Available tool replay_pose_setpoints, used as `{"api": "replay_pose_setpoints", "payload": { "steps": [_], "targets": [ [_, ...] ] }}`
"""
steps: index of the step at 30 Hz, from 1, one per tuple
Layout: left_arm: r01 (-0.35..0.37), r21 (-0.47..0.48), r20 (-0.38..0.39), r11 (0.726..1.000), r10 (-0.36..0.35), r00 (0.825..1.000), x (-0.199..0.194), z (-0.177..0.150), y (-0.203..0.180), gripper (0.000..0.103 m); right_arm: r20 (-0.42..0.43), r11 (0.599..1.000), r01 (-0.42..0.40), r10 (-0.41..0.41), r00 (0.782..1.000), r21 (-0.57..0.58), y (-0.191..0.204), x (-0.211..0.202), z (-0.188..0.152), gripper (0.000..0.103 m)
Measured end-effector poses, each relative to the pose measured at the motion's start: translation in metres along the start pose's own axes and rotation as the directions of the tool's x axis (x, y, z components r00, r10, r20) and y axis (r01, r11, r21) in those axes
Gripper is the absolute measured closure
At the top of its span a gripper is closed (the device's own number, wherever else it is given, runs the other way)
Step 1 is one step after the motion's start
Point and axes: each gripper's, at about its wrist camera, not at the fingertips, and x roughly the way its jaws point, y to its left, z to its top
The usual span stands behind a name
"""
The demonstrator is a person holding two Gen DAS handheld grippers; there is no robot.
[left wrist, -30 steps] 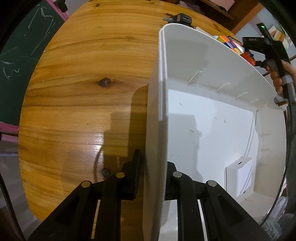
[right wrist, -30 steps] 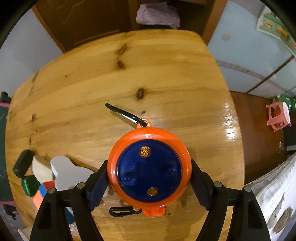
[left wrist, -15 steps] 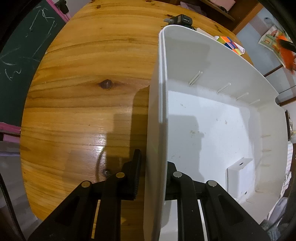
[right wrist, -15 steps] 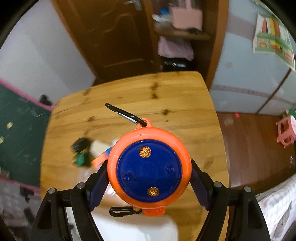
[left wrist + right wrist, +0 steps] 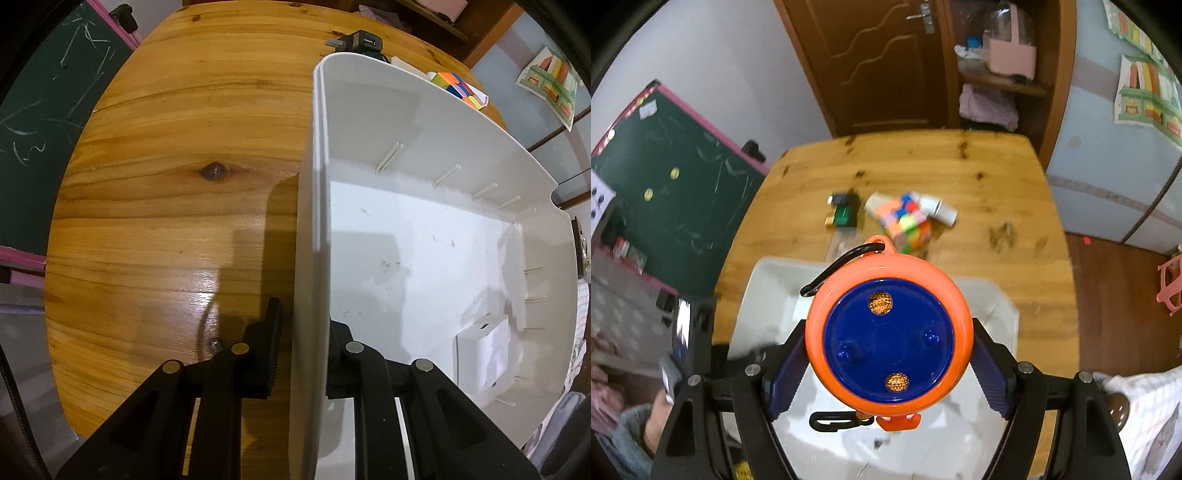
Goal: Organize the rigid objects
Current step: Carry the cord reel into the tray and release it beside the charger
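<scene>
The left hand-held gripper (image 5: 301,345) pinches the near wall of the white plastic bin (image 5: 424,236), which holds only a white charger block (image 5: 482,356). The right hand-held gripper (image 5: 888,363) clamps the round orange-and-blue disc (image 5: 888,341) above the bin, seemingly ready to drop. A multicoloured puzzle cube (image 5: 907,219), a green-and-black gadget (image 5: 844,214) and a blurred white cylinder (image 5: 942,210) remain on the wooden counter (image 5: 990,184).

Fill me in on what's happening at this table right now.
A person is tidying loose items into a white bin on the wooden table. The left claw is clamped on the bin's side wall, steadying it. The right claw grips a round orange-and-blue tape measure and holds it above the bin. A white charger block already lies inside. A colourful puzzle cube and a dark green gadget wait on the table beyond.
</scene>
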Motion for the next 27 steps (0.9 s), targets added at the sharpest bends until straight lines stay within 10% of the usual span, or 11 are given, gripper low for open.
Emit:
{"api": "replay_pose_setpoints", "payload": {
  "steps": [27],
  "targets": [
    [-0.028,0.044,0.006,0.999,0.028,1.000,-0.005,-0.019,-0.011,0.085,-0.119,0.998,0.057,-0.058,0.991,-0.011,0.026,0.065,-0.086,0.022]
  ]
}}
